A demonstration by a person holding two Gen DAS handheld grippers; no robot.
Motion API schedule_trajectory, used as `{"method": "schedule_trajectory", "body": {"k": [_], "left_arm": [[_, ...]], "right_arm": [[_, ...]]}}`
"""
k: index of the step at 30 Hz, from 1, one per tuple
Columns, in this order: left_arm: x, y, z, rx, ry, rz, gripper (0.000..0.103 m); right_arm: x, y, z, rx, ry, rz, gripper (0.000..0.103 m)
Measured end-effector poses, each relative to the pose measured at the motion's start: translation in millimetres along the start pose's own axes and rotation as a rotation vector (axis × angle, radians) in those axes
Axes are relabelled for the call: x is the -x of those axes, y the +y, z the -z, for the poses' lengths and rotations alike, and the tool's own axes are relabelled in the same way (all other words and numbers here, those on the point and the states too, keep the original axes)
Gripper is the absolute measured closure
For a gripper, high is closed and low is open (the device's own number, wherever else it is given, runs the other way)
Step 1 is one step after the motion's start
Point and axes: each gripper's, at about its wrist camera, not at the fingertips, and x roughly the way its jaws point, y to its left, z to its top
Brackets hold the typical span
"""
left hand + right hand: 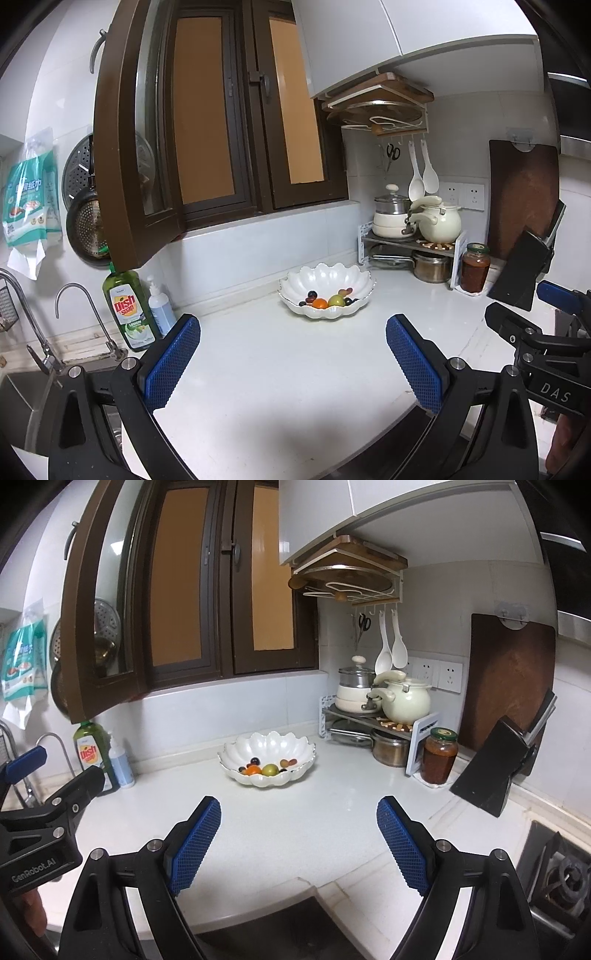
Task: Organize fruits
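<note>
while both the left gripper (293, 363) and right gripper (299, 843) gape wide and empty, the fruit bowl (327, 282) sits well ahead.

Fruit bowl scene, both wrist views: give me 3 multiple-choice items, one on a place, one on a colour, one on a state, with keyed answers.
1. Where is the fruit?
A. Scattered on the counter
B. In the white bowl
C. In the sink

2. What colour is the cap of the sauce jar?
A. Green
B. Red
C. White

3. What is between the right gripper's fingers?
A. An orange fruit
B. The bowl's rim
C. Nothing

Answers:
1 B: the fruit lies inside the white bowl, and the counter around it is bare.
2 A: the sauce jar carries a green cap.
3 C: the right gripper stands wide with only counter between its fingers.
</note>
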Motion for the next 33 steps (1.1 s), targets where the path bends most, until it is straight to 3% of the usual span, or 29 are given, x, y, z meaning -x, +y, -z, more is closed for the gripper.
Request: {"method": "schedule_trajectory", "body": {"k": [33], "left_arm": [[11, -6, -5, -0.002, -0.017, 0.011, 0.0]], "right_arm": [[12, -3, -1, -0.002, -0.016, 0.012, 0.015]]}}
